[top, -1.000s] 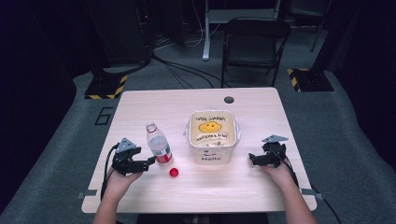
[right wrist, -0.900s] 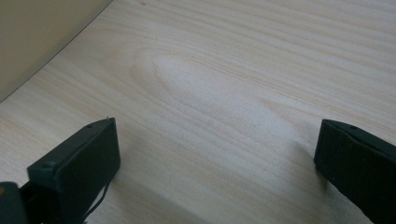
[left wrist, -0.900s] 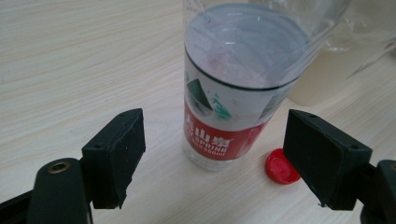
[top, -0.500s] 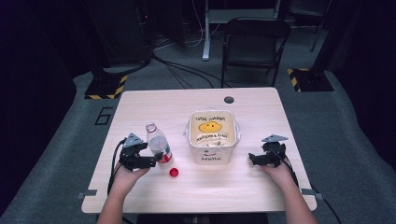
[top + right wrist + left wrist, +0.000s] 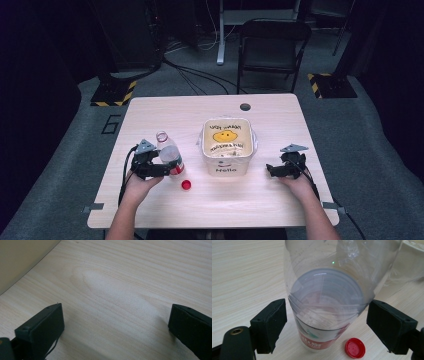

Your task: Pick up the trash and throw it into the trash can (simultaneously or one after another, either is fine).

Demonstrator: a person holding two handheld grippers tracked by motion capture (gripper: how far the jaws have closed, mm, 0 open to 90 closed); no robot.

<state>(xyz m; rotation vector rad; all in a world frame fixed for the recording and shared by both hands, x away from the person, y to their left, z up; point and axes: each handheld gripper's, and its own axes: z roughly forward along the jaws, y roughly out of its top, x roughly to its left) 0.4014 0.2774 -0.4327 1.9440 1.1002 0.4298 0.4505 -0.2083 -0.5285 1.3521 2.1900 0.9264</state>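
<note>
Dark studio floor w/ cables and a folding chair (image 5: 272, 47) is seen behind a pale wood table (image 5: 150, 115). Since approx 1 s ago the left gripper (image 5: 162, 167) has been brought in from approx 9 o'clock of the clear bottle (image 5: 169, 155); its jaws are now spread either side of the body, not yet clamped, w/ a gap visible on both sides in the left gripper view. Bottle (image 5: 324, 290) stands upright, uncapped, just at 9 o'clock of the white tub (image 5: 226, 145); red cap (image 5: 186, 184) lies on the table at approx 5 o'clock of the bottle. Right gripper (image 5: 272, 171) has been kept at 3 o'clock of the tub, jaws apart over bare wood, nothing held. Judged: a grasp of the bottle is imminent; closure is all that is left.
</note>
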